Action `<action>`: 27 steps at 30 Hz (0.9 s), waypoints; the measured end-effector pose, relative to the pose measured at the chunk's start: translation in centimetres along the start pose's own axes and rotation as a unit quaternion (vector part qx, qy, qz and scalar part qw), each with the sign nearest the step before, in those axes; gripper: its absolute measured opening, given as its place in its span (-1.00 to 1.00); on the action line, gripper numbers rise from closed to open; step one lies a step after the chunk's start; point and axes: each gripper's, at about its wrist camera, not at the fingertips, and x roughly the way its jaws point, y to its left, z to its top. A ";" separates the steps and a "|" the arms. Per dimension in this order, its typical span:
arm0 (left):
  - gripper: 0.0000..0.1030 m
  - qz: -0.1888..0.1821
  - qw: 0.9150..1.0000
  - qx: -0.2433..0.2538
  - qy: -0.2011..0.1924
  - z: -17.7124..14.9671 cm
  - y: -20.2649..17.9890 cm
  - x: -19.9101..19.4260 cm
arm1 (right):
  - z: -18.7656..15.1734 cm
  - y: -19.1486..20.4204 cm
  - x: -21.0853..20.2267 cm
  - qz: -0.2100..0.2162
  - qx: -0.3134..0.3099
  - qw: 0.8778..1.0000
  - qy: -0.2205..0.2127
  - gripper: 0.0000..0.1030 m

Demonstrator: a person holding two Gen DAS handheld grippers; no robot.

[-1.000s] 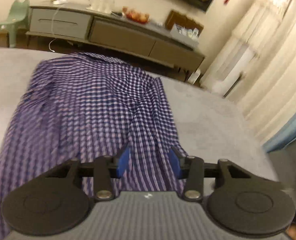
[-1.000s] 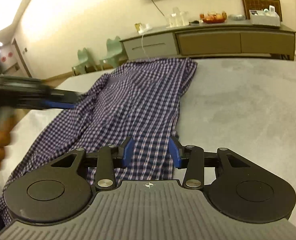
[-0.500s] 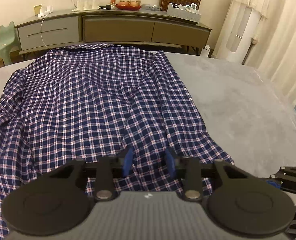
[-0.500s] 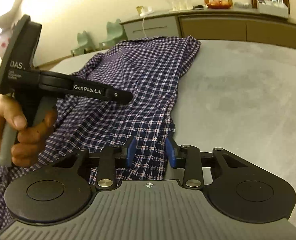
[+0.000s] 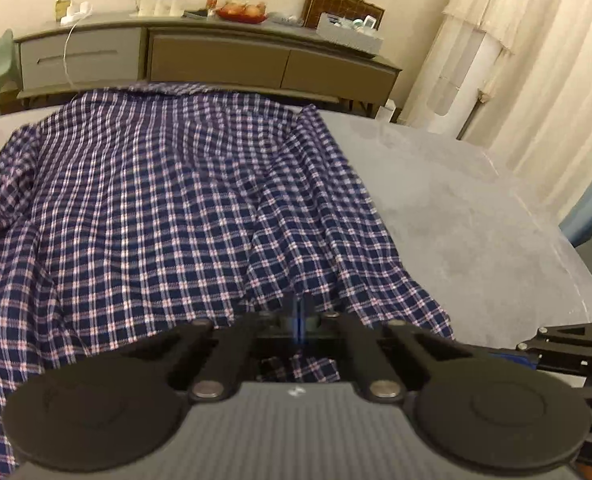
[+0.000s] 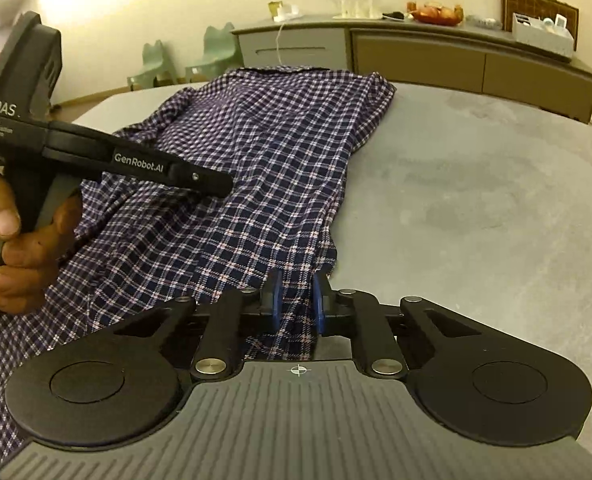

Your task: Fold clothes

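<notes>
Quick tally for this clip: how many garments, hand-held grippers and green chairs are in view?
Checked shirt: 1
Hand-held grippers: 2, the left hand-held gripper and the right hand-held gripper
Green chairs: 2, one beside the other
Total: 5

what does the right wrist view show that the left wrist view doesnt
Only the right wrist view shows the person's left hand on the left gripper's handle, two mint-green plastic chairs, and the right gripper open with cloth between its blue pads.

Only the left wrist view shows cream curtains and the left gripper shut on the shirt's near hem.

Both show the navy-and-white checked shirt on the grey table and the long grey-brown sideboard.
</notes>
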 end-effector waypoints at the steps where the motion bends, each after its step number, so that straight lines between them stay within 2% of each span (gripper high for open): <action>1: -0.99 0.002 1.000 0.007 -0.006 0.0 -0.2 -0.2 | 0.0 0.0 0.0 0.000 0.000 1.000 0.000 -0.73; 5: -0.99 0.013 1.000 0.018 -0.023 -0.1 -0.8 -1.1 | -0.1 -0.1 0.2 -0.009 -0.009 1.000 0.002 -0.73; 11: -0.99 0.032 0.999 0.011 -0.011 -0.5 -0.5 -0.9 | 0.1 -0.2 0.2 -0.019 -0.018 1.000 0.012 -0.72; 16: -0.99 0.029 0.999 -0.002 -0.017 -0.6 -0.4 -1.3 | 0.8 -1.4 -0.9 -0.006 0.024 1.000 0.003 -0.67; 21: -0.99 0.017 1.000 -0.014 -0.015 -0.8 0.5 -1.3 | 2.3 -3.7 -1.9 0.012 0.079 0.996 -0.027 -0.66; 24: -0.98 0.013 1.000 -0.018 -0.008 -1.3 0.9 -0.8 | 3.9 -5.3 -0.6 -0.016 0.089 0.996 -0.029 -0.65; 27: -0.98 0.004 0.999 -0.031 -0.005 -1.1 1.4 -0.7 | 7.1 -6.4 1.9 -0.032 0.086 0.995 -0.031 -0.65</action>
